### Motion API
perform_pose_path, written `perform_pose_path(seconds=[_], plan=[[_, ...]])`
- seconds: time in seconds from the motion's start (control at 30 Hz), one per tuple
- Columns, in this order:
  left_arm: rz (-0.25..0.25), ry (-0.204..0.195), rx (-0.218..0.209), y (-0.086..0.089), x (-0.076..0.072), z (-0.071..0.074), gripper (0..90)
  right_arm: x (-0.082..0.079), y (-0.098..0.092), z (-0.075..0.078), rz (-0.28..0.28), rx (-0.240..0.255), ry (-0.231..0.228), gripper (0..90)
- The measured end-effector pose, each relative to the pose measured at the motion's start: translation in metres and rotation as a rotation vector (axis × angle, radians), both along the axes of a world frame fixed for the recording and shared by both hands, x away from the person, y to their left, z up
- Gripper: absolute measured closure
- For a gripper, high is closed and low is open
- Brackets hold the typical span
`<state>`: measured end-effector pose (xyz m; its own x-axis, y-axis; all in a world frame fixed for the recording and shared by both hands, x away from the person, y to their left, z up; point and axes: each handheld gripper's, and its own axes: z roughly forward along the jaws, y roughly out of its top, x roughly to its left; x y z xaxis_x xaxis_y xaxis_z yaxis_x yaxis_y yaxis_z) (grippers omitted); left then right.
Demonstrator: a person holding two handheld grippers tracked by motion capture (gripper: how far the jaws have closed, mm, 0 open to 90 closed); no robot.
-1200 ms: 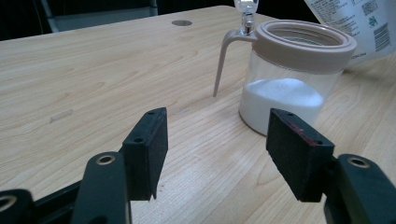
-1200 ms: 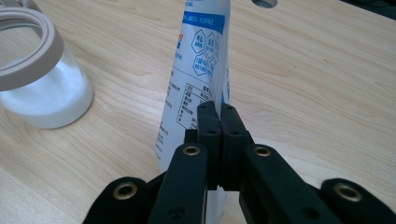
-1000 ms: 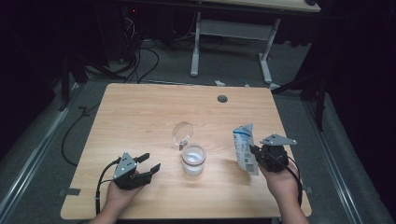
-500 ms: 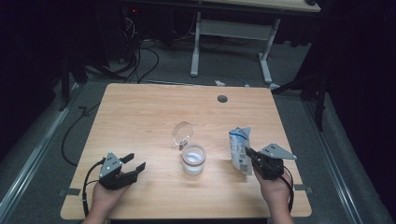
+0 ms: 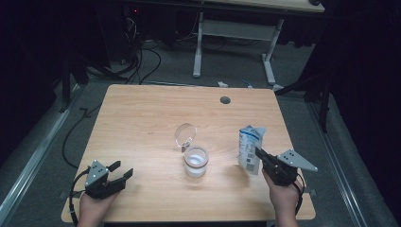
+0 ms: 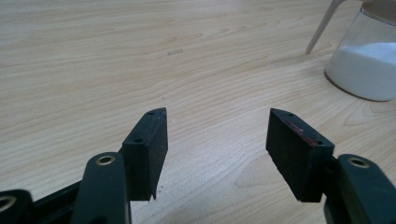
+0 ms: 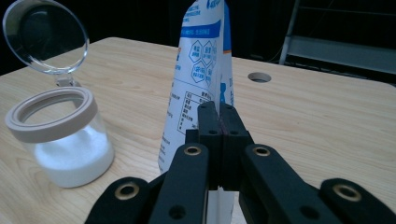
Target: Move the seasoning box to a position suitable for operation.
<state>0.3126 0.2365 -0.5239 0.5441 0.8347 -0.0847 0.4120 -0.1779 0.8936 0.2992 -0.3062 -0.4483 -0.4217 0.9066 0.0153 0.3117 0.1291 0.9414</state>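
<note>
A glass jar of white powder stands mid-table with its hinged clear lid flipped up. To its right a white and blue pouch stands upright, and my right gripper is shut on its near edge. In the right gripper view the jaws pinch the pouch, with the jar and lid at the left. My left gripper is open and holds nothing, low over the table's front left. In the left gripper view its jaws frame bare wood, with the jar at the far right.
The wooden table has a round cable hole near its far edge. Both hands sit close to the front edge. Beyond the table are a white desk frame and cables on the dark floor.
My left gripper has slid left along the front of the table, still open. The right gripper has sunk a little toward the front edge, the pouch still pinched and upright.
</note>
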Motion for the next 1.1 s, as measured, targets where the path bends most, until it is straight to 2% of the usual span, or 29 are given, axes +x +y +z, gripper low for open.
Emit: perform_pose_path(seconds=[0.17, 0.27, 0.4, 0.5, 0.73, 0.97, 1.1], plan=[[-0.001, 0.001, -0.003, 0.002, -0.007, -0.001, 39.3, 0.006, -0.008, -0.003, -0.015, 0.013, 0.000, 89.9], [-0.008, -0.004, -0.015, 0.003, -0.011, 0.000, 39.4, 0.012, -0.011, -0.006, -0.031, 0.006, 0.009, 89.9], [-0.016, -0.008, -0.009, 0.004, -0.017, 0.000, 39.4, 0.020, -0.011, -0.011, -0.050, -0.004, 0.017, 89.9], [-0.012, -0.011, -0.009, 0.006, -0.020, 0.000, 39.4, 0.025, -0.012, -0.014, -0.058, -0.015, 0.018, 89.8], [0.010, -0.015, -0.008, 0.012, -0.028, 0.001, 39.4, 0.035, -0.015, -0.016, -0.077, 0.004, 0.000, 89.8], [0.016, -0.016, -0.006, 0.014, -0.031, 0.000, 39.3, 0.041, -0.015, -0.017, -0.088, -0.005, -0.020, 89.9], [0.008, -0.018, -0.002, 0.013, -0.030, 0.001, 39.4, 0.043, -0.019, -0.024, -0.098, -0.006, -0.003, 89.8]])
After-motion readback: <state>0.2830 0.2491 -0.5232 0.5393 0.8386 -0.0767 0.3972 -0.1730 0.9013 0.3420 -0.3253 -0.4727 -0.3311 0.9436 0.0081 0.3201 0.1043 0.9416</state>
